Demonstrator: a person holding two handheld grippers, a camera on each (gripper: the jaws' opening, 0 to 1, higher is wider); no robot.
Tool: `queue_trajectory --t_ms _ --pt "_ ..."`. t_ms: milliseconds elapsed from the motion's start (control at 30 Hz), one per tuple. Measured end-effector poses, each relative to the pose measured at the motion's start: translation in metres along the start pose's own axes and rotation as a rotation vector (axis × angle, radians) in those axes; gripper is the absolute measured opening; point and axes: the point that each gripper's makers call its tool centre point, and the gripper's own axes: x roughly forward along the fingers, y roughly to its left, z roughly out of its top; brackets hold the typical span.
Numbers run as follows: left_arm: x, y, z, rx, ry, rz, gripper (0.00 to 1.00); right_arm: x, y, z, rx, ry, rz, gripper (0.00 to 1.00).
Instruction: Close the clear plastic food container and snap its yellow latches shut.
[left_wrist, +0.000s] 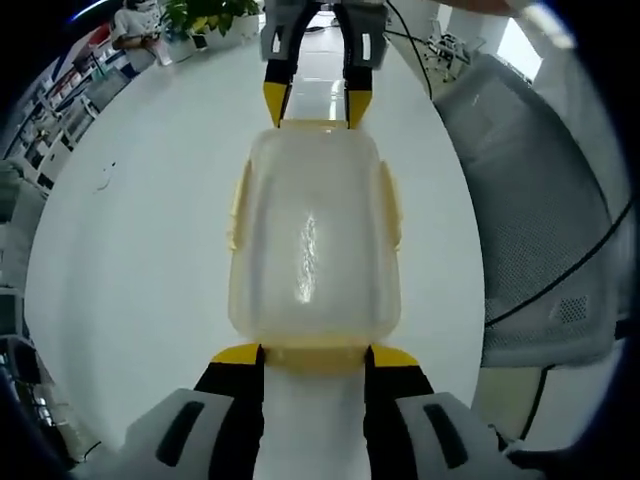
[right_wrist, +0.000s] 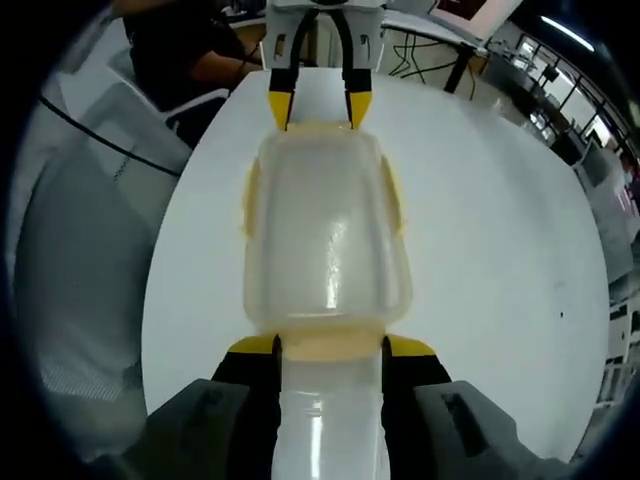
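A: Where was the container (left_wrist: 315, 245)?

B: On the white table (left_wrist: 140, 250), lid on, lying lengthwise between the two grippers. Yellow latches ran along both long sides (left_wrist: 238, 205) and at each short end.

A: And the left gripper (left_wrist: 315, 353)?

B: Its yellow-tipped jaws stood apart at the near end in the left gripper view, one on each side of the end latch (left_wrist: 315, 355), touching or just beside it. Whether they pressed it, I couldn't tell.

A: The right gripper (right_wrist: 330, 346)?

B: The same at the opposite end: jaws spread, flanking that end's latch (right_wrist: 330, 347). Each gripper showed at the far end in the other's view.

A: Around it?

B: A grey mesh chair (left_wrist: 540, 220) stood beside the table, with a plant (left_wrist: 205, 15) and a seated person (left_wrist: 135, 25) beyond the far edge.
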Motion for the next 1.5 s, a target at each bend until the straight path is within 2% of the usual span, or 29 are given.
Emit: queue_trajectory --t_ms 233,533,667,933,1200,1500 --pt "-0.008 -0.004 0.026 0.002 -0.008 0.016 0.32 -0.021 0.000 -0.012 -0.010 -0.012 -0.002 0.35" --pt "-0.007 -0.008 0.068 0.000 -0.038 0.021 0.32 -0.049 0.002 -0.046 -0.007 -0.028 -0.007 0.35" --pt "-0.002 -0.011 0.087 -0.010 -0.041 0.016 0.32 -0.058 0.003 -0.062 -0.012 -0.032 -0.011 0.35" --pt "0.012 -0.013 0.125 -0.002 -0.012 0.017 0.32 -0.075 0.002 -0.100 -0.019 -0.046 -0.016 0.35" --pt "0.026 -0.010 0.162 0.025 0.026 0.019 0.33 -0.088 0.001 -0.137 -0.003 -0.062 -0.023 0.35" --pt "0.046 -0.006 0.199 0.051 0.035 -0.005 0.33 -0.100 -0.001 -0.177 0.028 -0.066 -0.029 0.35"
